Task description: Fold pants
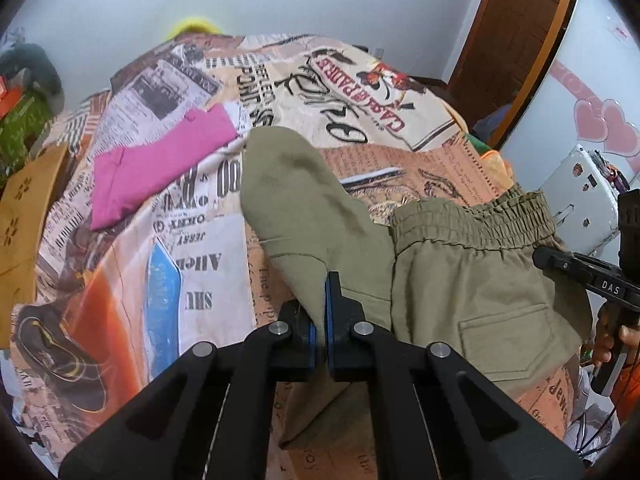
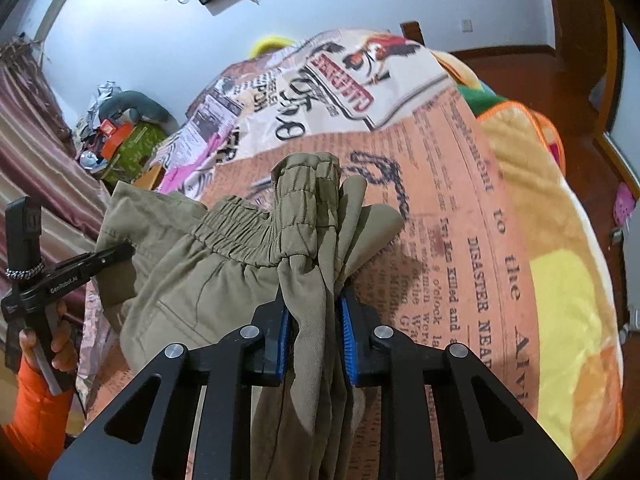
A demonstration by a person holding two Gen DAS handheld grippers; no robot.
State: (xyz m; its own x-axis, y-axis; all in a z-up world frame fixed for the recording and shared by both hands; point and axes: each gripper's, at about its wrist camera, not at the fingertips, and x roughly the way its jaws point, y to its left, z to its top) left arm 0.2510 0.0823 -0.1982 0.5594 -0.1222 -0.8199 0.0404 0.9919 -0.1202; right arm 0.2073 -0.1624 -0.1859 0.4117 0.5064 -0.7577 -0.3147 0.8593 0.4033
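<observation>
From the left wrist view we see what the right view hides: a folded pink garment (image 1: 160, 164) lying on the bed beyond the pants, well apart from them, and a white appliance (image 1: 580, 192) past the waistband's far end. The right wrist view alone shows the yellow-and-orange plush blanket (image 2: 560, 280) beside the pants, striped curtains (image 2: 36, 152), and a cluttered heap (image 2: 120, 136) at the wall. The olive pants (image 1: 460, 280) sit partly lifted off the newspaper-print bedspread (image 1: 168, 280), gathered elastic waistband stretched between the two tools, a patch pocket facing up, one leg trailing over the bedspread toward the pink garment. We note the left tool (image 1: 322, 320) pinched tight on a thin fold of the pants, blue pads nearly meeting. The right tool (image 2: 314, 332) is clamped on a thick bunched end of the waistband, cloth spilling above and below the pads. Each view catches the other tool gripping the pants' far side, with a hand (image 2: 44, 344) in an orange sleeve (image 2: 36, 412) around the handle. The bunched cloth blocks our sight of the bedspread directly ahead of the right tool.
</observation>
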